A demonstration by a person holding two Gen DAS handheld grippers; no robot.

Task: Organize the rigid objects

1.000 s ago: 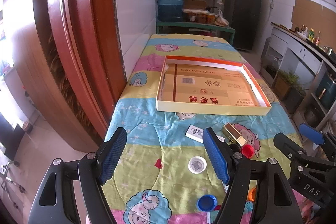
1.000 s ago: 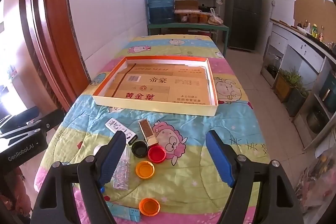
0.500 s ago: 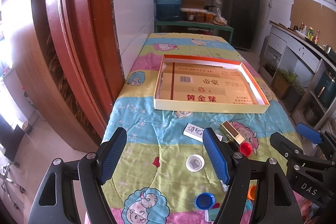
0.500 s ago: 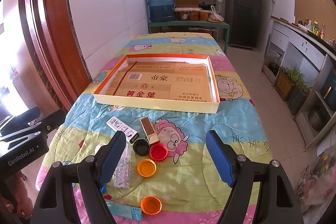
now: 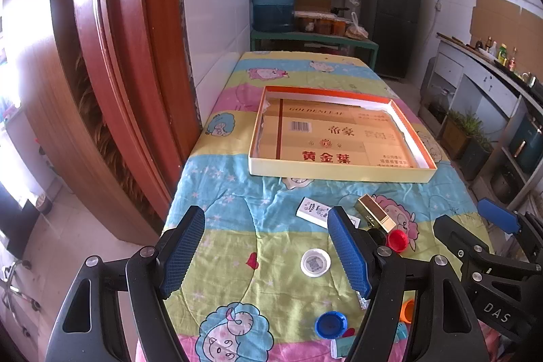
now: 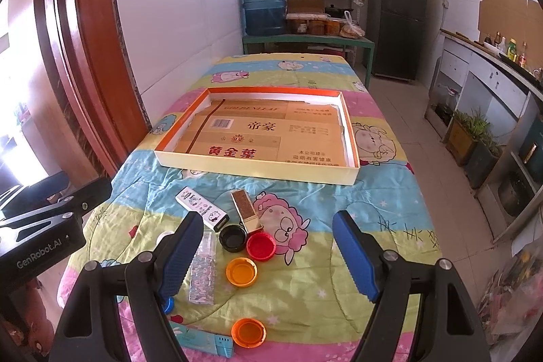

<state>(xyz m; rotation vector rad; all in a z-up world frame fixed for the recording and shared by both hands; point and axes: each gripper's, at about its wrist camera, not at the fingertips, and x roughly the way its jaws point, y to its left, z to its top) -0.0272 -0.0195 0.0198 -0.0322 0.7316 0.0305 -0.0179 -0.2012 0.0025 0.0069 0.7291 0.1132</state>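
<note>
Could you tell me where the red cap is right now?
In the right wrist view, the red cap lies on the quilt, touching the black cap, below the gold box.

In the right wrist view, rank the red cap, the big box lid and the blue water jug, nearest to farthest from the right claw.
From the right claw:
1. Red cap, just ahead between the fingers.
2. Box lid, mid-table.
3. Water jug, beyond the table's far end, left.

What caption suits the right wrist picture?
Open right gripper above bottle caps and small boxes, shallow cardboard tray waiting beyond.
</note>
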